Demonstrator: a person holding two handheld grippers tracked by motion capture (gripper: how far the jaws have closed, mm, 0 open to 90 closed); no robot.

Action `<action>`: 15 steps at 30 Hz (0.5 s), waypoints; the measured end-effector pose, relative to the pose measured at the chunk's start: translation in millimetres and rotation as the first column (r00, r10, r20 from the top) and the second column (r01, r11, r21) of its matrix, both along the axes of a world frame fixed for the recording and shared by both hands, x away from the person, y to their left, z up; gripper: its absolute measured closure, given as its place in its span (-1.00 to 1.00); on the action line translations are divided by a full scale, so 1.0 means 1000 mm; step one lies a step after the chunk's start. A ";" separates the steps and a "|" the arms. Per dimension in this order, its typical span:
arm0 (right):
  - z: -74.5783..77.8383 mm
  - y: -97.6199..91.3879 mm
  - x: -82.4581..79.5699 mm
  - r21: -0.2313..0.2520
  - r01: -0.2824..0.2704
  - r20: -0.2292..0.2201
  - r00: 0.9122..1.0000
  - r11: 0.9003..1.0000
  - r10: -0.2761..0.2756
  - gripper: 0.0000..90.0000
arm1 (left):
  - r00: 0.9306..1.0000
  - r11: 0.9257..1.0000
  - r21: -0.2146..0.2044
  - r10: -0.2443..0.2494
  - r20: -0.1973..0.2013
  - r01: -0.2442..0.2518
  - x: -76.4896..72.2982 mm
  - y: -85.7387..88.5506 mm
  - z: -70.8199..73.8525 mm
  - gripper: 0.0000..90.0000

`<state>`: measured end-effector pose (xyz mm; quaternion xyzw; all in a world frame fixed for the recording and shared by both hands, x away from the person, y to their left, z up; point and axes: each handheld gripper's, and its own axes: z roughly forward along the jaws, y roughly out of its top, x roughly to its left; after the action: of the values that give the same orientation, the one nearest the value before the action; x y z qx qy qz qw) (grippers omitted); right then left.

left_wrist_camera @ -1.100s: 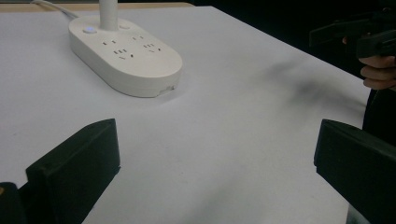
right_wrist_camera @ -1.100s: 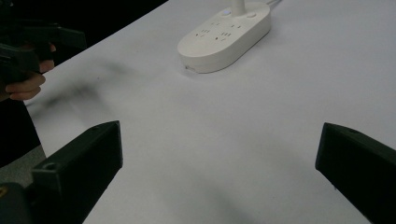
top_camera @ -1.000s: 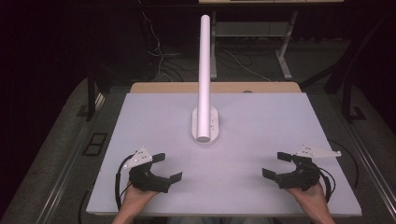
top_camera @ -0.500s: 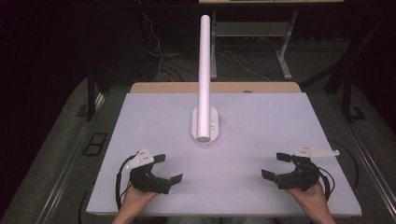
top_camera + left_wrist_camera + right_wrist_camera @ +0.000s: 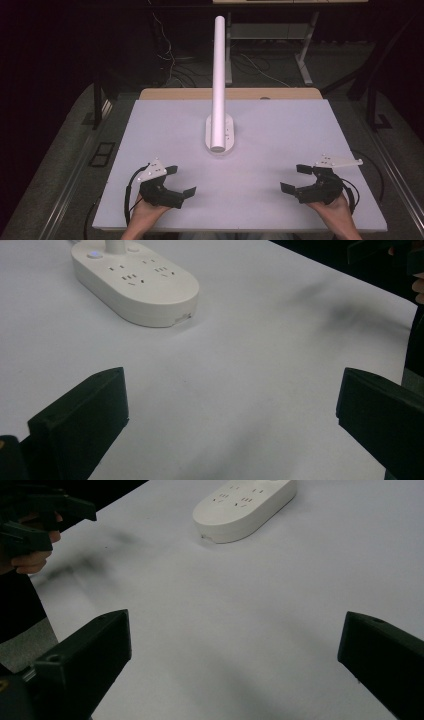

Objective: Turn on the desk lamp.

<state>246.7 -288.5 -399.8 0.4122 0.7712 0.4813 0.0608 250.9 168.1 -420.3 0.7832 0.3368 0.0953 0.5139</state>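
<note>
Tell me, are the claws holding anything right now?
No, nothing is held. The left claw and the right claw are both open over the bare white table, well short of the white power strip.

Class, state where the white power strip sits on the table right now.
In the high view the white power strip lies at the middle of the table, at the foot of the white tube, ahead of and between both grippers.

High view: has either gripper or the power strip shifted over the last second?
Hardly anything. The left gripper and right gripper rest at the near edge of the table where they were, jaws open and empty; any shift is too slight to call. The white power strip with its upright post has not moved.
</note>
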 end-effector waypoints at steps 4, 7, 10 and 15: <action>0.002 0.000 0.002 -0.011 -0.011 0.002 1.000 1.000 0.011 -0.99 | 1.000 1.000 0.000 -0.003 -0.001 0.003 0.000 0.000 -0.001 -1.00; 0.003 0.000 0.003 -0.014 -0.013 -0.002 1.000 1.000 0.013 -0.99 | 1.000 1.000 -0.002 0.000 -0.003 0.000 0.000 0.000 -0.001 -1.00; 0.006 0.001 0.005 -0.020 -0.018 -0.007 1.000 1.000 0.018 -0.99 | 1.000 1.000 -0.006 0.001 -0.002 -0.001 0.000 0.001 -0.001 -1.00; 0.012 0.001 0.010 -0.021 -0.025 -0.007 1.000 0.999 0.025 -0.99 | 1.000 1.000 -0.007 -0.001 -0.006 0.001 0.000 0.001 -0.001 -1.00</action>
<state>256.9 -287.3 -387.9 0.4037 0.7815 0.4725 0.0564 251.2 169.0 -421.4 0.7820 0.3381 0.0913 0.5156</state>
